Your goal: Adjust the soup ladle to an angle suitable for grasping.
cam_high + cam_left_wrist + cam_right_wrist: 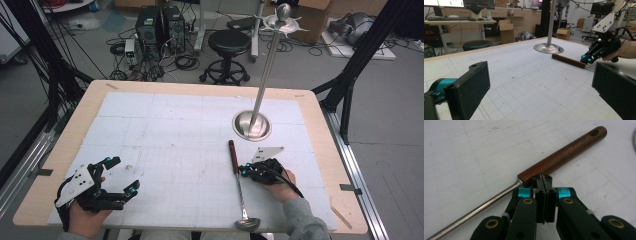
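- The ladle (pixel 238 187) is lying flat on the white gridded mat (pixel 165 145), right of the middle, its length running from near the table's centre back toward the person.
- Its brown wooden handle (pixel 564 153) is pointing toward the far side, ending just short of the stand's base, and a small hole is showing near its tip.
- The steel shaft is running from the handle down to the bowl (pixel 247 224), which is sitting at the mat's near edge.
- The right gripper (pixel 243 171) is hovering just beside the ladle, at the spot where wood meets steel.
- In the right gripper view its jaws are pressing flat together with nothing between them, their tips right at the handle's lower end; whether they are touching the wood I cannot tell.
- The person's right hand (pixel 281 184), in a grey sleeve, is holding that gripper from the right, with the grey plate on top.
- The metal stand (pixel 268 65) is standing upright just beyond the ladle, its round base (pixel 251 125) resting on the mat and its pole rising to a knobbed top.
- The left gripper (pixel 121 176) is resting well apart, at the mat's near left corner.
- Its jaws are standing wide apart and holding nothing, as the left gripper view is showing across bare mat.
- The mat is covering most of the pale wooden table (pixel 320 125).
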`<state>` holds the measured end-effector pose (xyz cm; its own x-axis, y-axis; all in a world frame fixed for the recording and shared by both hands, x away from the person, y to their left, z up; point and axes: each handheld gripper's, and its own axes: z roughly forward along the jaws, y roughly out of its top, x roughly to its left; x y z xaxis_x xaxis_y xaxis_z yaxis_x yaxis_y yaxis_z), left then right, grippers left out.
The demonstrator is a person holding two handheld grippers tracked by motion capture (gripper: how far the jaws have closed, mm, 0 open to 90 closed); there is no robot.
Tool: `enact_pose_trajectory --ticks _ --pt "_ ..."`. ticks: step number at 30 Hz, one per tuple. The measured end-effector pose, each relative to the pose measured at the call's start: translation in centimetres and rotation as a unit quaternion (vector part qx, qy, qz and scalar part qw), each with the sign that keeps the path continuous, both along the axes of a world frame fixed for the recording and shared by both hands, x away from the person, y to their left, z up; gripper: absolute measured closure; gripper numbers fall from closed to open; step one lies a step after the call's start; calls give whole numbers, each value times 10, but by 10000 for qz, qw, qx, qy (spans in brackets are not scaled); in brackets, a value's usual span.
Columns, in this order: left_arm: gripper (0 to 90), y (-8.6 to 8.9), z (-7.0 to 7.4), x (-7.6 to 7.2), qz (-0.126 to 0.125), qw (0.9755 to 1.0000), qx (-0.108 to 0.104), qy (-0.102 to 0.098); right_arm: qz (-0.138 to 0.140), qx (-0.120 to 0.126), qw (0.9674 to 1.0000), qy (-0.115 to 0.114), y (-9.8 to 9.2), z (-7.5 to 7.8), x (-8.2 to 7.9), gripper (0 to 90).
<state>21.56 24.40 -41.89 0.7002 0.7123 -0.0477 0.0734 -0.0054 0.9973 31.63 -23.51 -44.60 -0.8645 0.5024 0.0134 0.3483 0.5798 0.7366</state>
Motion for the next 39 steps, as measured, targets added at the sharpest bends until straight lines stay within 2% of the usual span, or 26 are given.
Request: enact_pose_trajectory --ticks 4,8,11,15,20,24,26,30,33,39 --pt "19 0 0 0 -3 10000 -31 7 204 -22 9998 17 11 1 -2 900" --pt "19 0 1 0 -12 9998 -181 23 451 -95 9989 -9 24 2 -4 900" --pt "19 0 1 0 -25 9999 -151 30 642 -119 9979 56 36 3 -6 900" --pt "19 1 1 0 -20 9998 -176 39 927 -174 9955 11 51 3 -8 900" --pt "19 2 0 0 -20 9999 -141 48 1090 -174 9939 68 61 4 -8 900" --pt "19 2 0 0 -23 9999 -117 45 1173 -222 9928 67 64 5 -9 900" --pt "19 1 0 0 -17 9999 -156 44 1121 -219 9934 20 62 8 -10 900" --pt "19 2 1 -1 -22 9999 -147 26 1045 128 9944 -16 51 21 -16 900" --pt "19 3 1 -1 -20 9998 -180 32 1163 202 9930 92 45 26 -29 900" --pt "19 2 3 -2 -28 9999 -152 -22 1453 68 9892 161 42 22 -55 900"
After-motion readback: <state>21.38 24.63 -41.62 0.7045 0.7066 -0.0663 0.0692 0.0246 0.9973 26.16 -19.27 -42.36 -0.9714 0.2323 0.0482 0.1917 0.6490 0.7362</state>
